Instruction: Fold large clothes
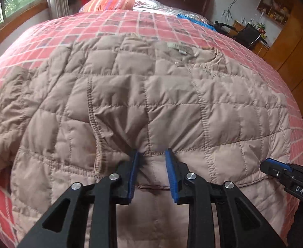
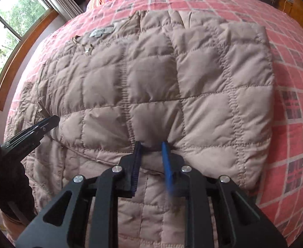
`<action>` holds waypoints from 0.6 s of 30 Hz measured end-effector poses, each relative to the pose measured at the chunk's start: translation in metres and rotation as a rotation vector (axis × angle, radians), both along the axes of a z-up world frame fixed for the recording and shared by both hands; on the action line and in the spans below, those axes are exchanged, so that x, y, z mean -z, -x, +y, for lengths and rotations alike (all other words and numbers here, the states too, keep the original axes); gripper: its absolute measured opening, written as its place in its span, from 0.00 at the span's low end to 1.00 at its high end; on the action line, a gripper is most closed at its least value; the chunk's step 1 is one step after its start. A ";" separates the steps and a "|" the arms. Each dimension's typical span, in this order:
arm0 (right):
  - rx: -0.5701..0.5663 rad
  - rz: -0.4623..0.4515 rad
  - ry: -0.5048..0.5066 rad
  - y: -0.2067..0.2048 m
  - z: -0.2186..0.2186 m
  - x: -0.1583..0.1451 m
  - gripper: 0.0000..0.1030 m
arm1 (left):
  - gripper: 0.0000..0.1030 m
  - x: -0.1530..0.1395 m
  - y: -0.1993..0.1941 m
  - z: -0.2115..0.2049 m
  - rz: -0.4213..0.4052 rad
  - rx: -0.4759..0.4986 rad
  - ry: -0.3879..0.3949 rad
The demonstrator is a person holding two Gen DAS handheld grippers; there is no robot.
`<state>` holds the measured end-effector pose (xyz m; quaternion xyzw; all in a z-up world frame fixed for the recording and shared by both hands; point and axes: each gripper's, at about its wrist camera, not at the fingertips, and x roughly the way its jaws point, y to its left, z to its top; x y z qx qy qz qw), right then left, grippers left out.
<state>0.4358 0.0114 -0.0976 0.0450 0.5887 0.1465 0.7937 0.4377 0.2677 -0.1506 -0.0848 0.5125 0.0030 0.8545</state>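
A beige quilted jacket is lying spread across a bed covered by a red checked bedspread, its collar and label toward the headboard and its hem toward the cameras. A folded layer of the jacket is lying over the body, with a sleeve trailing off to the left in the left wrist view.

The left hand-held gripper is reaching forward and low over the near edge of the jacket, its blue-padded fingers angling slightly inward. The tips are pinching a puckered bunch of quilted fabric between them, so it is grasping the jacket, though a gap stays between the pads lower down.

The right hand-held gripper is taking a like pose further right along the same folded edge, pointing toward the headboard, its fingertips gathering a fold of fabric that is bulging between them; it too is grasping the jacket. One blue pad is blurred.

Each gripper is showing at the edge of the other's view, near but apart.
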 end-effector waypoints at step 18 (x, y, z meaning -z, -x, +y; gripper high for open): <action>-0.021 -0.077 -0.033 0.013 0.027 -0.044 0.21 | 0.39 -0.050 0.047 0.057 -0.122 -0.076 0.054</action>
